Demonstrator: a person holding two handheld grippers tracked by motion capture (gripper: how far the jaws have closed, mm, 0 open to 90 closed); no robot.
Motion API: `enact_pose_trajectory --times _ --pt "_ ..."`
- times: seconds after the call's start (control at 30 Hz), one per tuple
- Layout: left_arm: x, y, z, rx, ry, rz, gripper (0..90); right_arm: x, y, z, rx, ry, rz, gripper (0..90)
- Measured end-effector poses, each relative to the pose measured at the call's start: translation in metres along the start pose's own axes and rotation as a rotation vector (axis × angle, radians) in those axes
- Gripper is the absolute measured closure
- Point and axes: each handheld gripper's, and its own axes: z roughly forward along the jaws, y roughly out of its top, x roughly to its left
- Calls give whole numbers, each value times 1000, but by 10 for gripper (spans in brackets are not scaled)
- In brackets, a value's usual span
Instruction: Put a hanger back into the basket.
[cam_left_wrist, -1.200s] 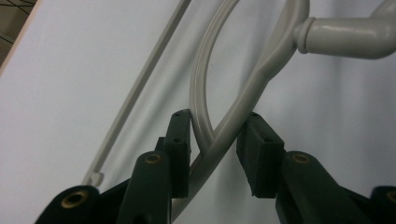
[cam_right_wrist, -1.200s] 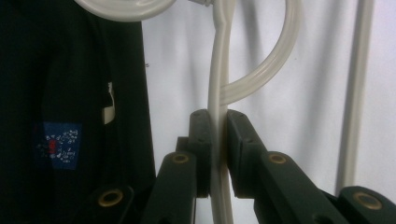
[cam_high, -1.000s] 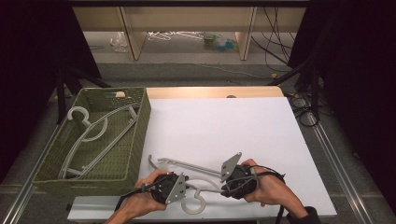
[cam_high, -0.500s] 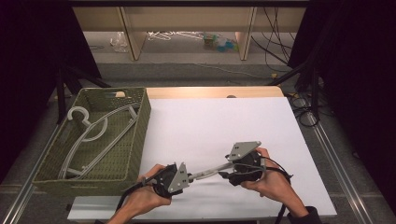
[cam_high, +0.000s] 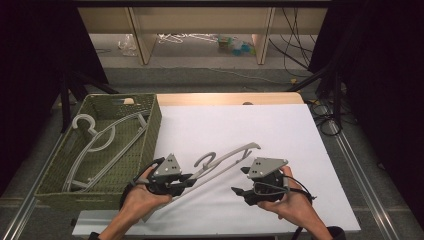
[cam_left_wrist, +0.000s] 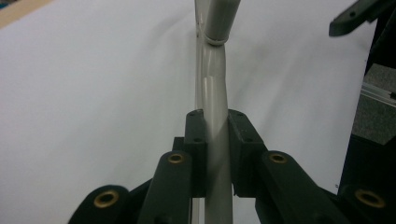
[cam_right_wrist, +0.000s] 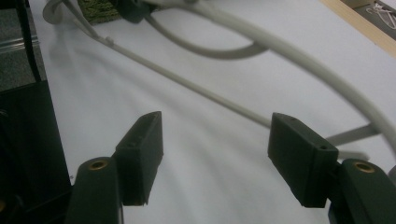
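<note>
A grey plastic hanger (cam_high: 227, 159) slants up and to the right over the white table cover (cam_high: 250, 125), its hook (cam_high: 206, 160) curling above the bar. My left gripper (cam_high: 189, 179) is shut on the hanger's lower end; in the left gripper view the jaws (cam_left_wrist: 216, 135) pinch the grey bar (cam_left_wrist: 215, 93). My right gripper (cam_high: 238, 191) sits to the right of it, open and apart from the hanger. In the right gripper view its jaws (cam_right_wrist: 215, 158) stand wide with nothing between them, and the hanger (cam_right_wrist: 289, 51) lies beyond.
A green woven basket (cam_high: 150, 125) stands at the left with another grey hanger (cam_high: 95, 145) inside. The table's wooden back edge (cam_high: 225, 98) runs behind the white cover. Cables (cam_high: 325, 115) hang at the right. Shelves with clutter (cam_high: 200, 40) stand beyond the table.
The right gripper has let go of the hanger and opened, drawing back to the right. The left gripper has raised the hanger, which now tilts up to the right.
</note>
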Motion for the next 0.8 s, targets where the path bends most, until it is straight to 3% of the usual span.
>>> enact_pose_trajectory --times 0.07,0.1,0.2,0.33,0.57,0.8 --pt "1 2 -6 -38 -1 -36 793 0 -4 2 -5 -1 12 347" --pt "3 3 -11 -38 0 -29 793 -1 -6 3 -6 1 21 342" --pt "1 6 -22 -84 0 -67 793 -2 -15 7 1 15 66 343" --pt "2 13 -41 -142 -2 -93 793 -1 -22 7 15 27 73 344" --pt "4 25 -76 -185 31 -107 793 -1 -29 2 1 17 97 344" --pt "18 36 -109 -202 90 -103 793 -1 -34 1 -2 28 110 339"
